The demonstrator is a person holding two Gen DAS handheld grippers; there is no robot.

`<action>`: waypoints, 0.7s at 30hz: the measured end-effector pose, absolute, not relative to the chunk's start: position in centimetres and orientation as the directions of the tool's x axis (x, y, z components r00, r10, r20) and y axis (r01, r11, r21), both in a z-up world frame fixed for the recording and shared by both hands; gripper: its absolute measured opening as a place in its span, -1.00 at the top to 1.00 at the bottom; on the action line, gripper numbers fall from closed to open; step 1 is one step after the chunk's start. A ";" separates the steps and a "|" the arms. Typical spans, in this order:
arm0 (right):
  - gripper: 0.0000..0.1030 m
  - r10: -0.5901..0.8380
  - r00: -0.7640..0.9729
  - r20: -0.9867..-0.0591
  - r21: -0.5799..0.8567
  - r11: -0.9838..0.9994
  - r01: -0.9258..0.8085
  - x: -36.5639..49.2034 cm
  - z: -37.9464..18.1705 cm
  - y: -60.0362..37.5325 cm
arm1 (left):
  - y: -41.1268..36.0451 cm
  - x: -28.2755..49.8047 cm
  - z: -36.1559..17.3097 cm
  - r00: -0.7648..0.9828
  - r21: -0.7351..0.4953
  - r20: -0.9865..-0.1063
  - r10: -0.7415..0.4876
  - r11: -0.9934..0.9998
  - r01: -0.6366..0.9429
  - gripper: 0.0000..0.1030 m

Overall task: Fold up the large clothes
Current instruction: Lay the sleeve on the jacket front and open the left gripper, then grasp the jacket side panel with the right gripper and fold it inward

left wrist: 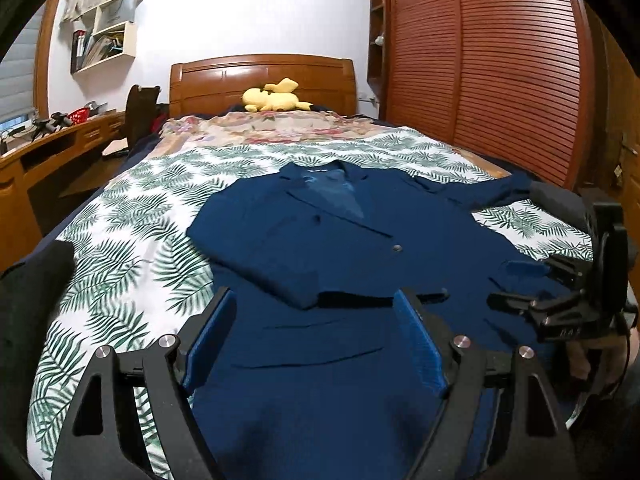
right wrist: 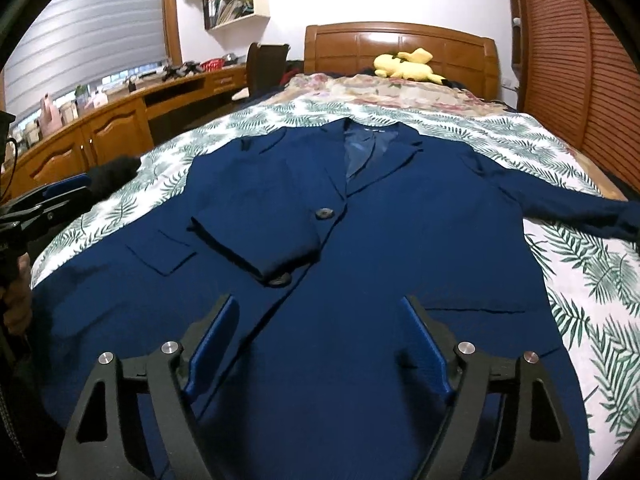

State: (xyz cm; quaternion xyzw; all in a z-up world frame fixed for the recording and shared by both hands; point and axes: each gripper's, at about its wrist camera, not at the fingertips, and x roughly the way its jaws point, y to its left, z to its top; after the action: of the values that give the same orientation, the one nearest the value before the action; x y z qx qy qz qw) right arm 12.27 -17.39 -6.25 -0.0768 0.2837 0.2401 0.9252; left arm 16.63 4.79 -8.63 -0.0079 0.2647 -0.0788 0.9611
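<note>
With our left gripper [left wrist: 316, 340] and right gripper [right wrist: 320, 344] both spread and empty over the navy blazer [right wrist: 360, 220], we risk snagging its already folded sleeve [right wrist: 264, 240] and undoing it, while the other sleeve [right wrist: 580, 208] could slide off the bed [right wrist: 600, 280] edge.

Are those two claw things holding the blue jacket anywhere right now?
No. Both the left gripper and right gripper hover with jaws open above the jacket, nothing between them.

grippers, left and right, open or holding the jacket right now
left gripper: open, holding nothing, above the navy jacket.
right gripper: open, holding nothing, above the same jacket.
</note>
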 end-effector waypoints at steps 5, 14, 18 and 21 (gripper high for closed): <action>-0.56 0.417 0.698 -0.582 -0.028 0.847 -0.531 12.6 -4.4 -14.9 | 6.1 15.4 -8.6 0.849 -0.050 -0.504 -0.156 0.987 0.152 -0.58; -0.48 0.393 0.619 -0.680 -0.089 0.794 -0.602 16.1 -4.7 -9.2 | 8.7 13.6 -7.5 0.865 -0.080 -0.475 -0.160 0.987 0.138 -0.58; -0.29 0.356 0.567 -0.743 -0.109 0.771 -0.627 18.3 -6.0 -7.4 | 9.4 13.2 -7.3 0.868 -0.093 -0.469 -0.162 0.987 0.133 -0.58; 0.06 0.302 0.558 -0.773 -0.157 0.761 -0.629 19.6 -6.4 -6.5 | 9.7 13.1 -7.3 0.868 -0.090 -0.472 -0.152 0.988 0.125 -0.58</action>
State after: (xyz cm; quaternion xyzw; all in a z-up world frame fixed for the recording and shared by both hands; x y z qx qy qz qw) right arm 19.64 -6.53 -6.44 -0.2132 0.3836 0.2720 0.8564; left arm 13.09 9.70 -7.34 -0.0281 0.2463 -0.0716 0.9661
